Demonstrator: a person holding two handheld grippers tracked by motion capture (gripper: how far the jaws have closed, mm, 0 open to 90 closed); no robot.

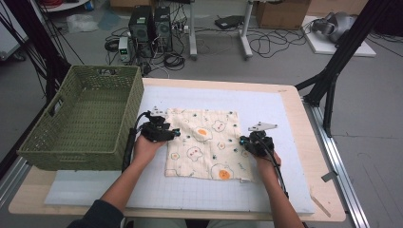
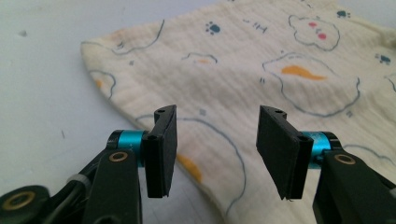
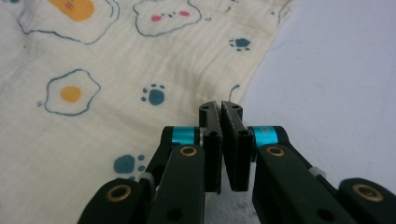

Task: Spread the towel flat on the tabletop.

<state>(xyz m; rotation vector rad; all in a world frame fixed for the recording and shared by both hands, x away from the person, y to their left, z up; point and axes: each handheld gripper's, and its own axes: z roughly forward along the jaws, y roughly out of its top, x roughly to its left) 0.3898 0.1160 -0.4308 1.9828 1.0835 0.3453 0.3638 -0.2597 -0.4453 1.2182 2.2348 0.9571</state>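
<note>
Two tongs at cloth (image 1: 205, 143) edges; print wordless: eggs, paws.

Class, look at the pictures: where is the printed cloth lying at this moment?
In the high view the printed cloth lies flat on the white mat at the table's middle, right of the green basket, between the left gripper and the right gripper.

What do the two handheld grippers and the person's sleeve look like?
Both the left gripper and the right gripper are black, with flat black jaws, turquoise collars, brass rivets, a grey three-cornered plate on top and a black trailing cable. The sleeve is dark.
</note>
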